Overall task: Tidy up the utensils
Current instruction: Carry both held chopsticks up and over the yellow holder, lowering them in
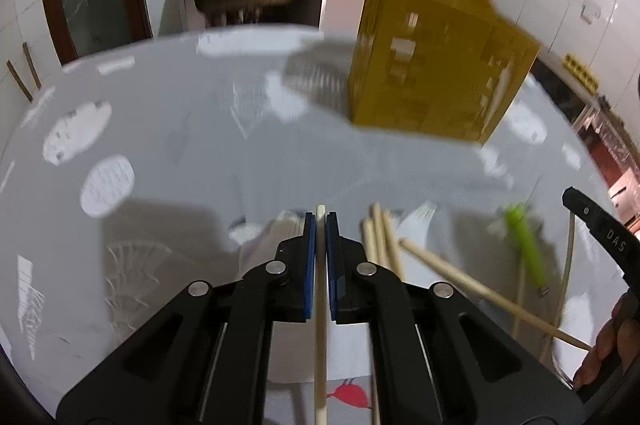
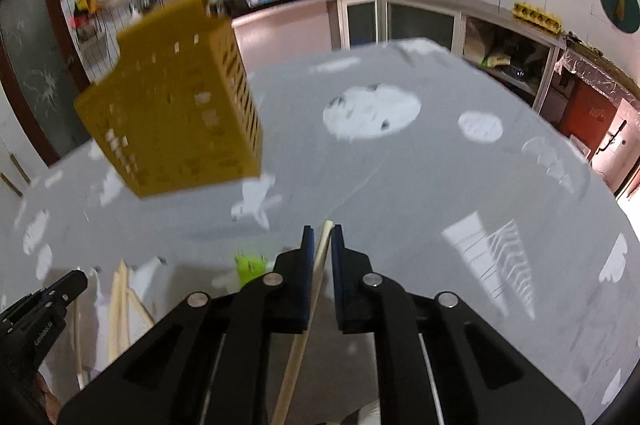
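Left gripper [image 1: 320,221] and right gripper [image 2: 323,233] each clamp one chopstick [image 1: 320,305], lengthwise between the pads. Yellow holder [image 1: 432,65] stands far, between them, right of the left gripper, equally near.

Seemingly "DAS" on right claw [image 1: 576,201]

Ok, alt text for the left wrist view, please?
The left gripper is shut on a wooden chopstick above a grey table. More chopsticks and a green-handled utensil lie to its right, a yellow slotted holder stands beyond, and the right gripper shows at the right edge.
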Motion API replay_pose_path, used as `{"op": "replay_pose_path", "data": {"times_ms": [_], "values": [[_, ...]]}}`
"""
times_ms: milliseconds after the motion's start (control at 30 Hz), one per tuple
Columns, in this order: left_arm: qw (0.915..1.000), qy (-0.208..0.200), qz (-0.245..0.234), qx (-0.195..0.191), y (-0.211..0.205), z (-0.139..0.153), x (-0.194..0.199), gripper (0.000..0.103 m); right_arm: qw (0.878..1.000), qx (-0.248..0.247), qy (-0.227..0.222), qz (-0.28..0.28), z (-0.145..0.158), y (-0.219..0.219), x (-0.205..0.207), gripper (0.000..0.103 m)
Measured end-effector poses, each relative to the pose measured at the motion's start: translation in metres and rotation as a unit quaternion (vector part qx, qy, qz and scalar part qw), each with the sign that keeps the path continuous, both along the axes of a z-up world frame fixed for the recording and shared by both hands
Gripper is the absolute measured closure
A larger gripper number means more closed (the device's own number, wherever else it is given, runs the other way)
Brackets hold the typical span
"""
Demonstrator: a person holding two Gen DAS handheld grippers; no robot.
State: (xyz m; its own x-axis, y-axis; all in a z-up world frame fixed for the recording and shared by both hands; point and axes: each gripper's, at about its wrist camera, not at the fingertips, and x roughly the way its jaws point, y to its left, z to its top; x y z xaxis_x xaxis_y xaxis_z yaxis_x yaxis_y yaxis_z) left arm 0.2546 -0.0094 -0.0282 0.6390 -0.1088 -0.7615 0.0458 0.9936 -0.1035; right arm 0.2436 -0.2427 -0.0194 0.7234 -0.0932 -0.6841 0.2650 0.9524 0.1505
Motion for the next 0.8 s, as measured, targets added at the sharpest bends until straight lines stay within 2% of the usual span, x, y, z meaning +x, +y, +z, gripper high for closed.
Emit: {"op": "replay_pose_path", "data": {"times_ms": [133,333,600,800], "values": [[0.9986,-0.052,-0.004,-0.008,-0.003,0.032,-0.006,0.099,0.999,-0.008,-0.043,-0.004,0.022,-0.01,-0.006,0.095],[0.9898,-0.142,-0.002,-0.016,-0.007,0.075,-0.018,0.099,0.994,-0.017,-0.106,-0.005,0.057,-0.02,-0.013,0.097],[0.9756,-0.219,0.009,-0.007,-0.018,0.111,-0.024,0.099,0.984,-0.031,-0.176,0.011,0.087,-0.019,-0.017,0.097],[0.9668,-0.255,0.014,0.001,-0.025,0.126,-0.027,0.099,0.975,-0.033,-0.218,0.033,0.096,-0.016,-0.023,0.097]]}}
